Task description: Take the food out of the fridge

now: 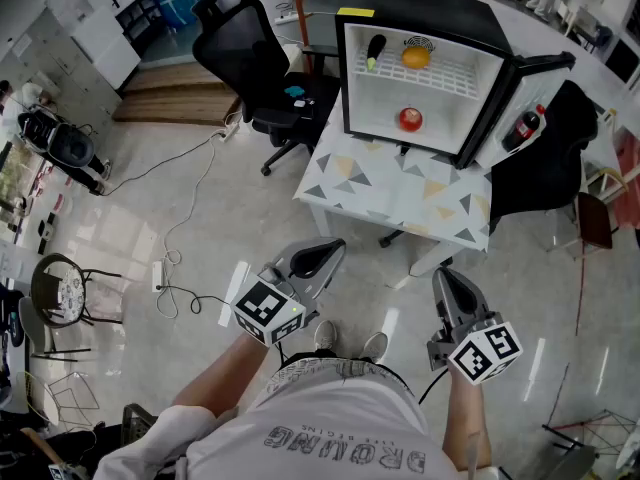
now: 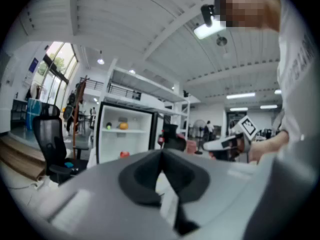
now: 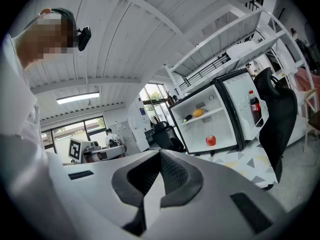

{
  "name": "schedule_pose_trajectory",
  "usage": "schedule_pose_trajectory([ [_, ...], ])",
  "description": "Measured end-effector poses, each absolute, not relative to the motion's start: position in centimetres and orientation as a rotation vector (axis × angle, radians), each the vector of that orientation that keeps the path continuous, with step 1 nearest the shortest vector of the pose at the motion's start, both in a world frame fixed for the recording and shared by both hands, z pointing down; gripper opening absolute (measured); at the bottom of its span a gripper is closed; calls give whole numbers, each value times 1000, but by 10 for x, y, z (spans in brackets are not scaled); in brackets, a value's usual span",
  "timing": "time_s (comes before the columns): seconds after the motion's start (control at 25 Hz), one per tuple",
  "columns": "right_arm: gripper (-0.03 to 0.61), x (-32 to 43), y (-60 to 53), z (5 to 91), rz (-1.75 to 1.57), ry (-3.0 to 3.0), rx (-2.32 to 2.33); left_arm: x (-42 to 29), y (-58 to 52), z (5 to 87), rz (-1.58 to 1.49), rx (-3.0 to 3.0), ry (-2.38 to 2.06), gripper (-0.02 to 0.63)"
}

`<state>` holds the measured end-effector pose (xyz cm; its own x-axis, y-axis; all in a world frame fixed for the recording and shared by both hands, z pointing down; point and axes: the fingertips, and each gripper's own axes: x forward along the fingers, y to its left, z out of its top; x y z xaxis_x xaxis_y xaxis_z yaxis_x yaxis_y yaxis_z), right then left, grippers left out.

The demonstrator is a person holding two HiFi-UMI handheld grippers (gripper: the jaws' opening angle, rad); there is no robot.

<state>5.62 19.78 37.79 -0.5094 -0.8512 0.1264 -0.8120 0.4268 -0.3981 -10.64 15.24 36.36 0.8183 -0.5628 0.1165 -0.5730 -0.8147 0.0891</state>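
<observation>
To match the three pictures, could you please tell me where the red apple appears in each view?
Head view: apple upper right, on the floor of the fridge.
Left gripper view: apple small, left of centre.
Right gripper view: apple right of centre.
Shared landmark: the orange above it.

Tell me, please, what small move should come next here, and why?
Probably step closer to the open black mini fridge on the triangle-patterned white table: the left gripper and right gripper are shut, empty and well short of it, while the red apple and round orange fruit sit inside.
</observation>
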Motion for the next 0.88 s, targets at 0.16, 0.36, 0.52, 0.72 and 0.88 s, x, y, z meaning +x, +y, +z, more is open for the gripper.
schedule_pose_trajectory([
  [0.16, -12, 52, 197, 377, -634, 2574, -1507, -109, 150, 361, 131, 2886, -895, 6],
  [0.36, -12, 52, 196, 378, -641, 2573, -1508, -109, 148, 361, 128, 2884, -894, 6],
  [0.52, -12, 50, 197, 379, -649, 2580, -1496, -107, 150, 363, 133, 2880, -891, 6],
  [0.72, -12, 56, 198, 378, -649, 2553, -1491, -103, 153, 364, 144, 2876, -900, 6],
  [0.88, -12, 65, 198, 375, -643, 2540, -1483, -97, 156, 361, 146, 2879, -917, 6],
])
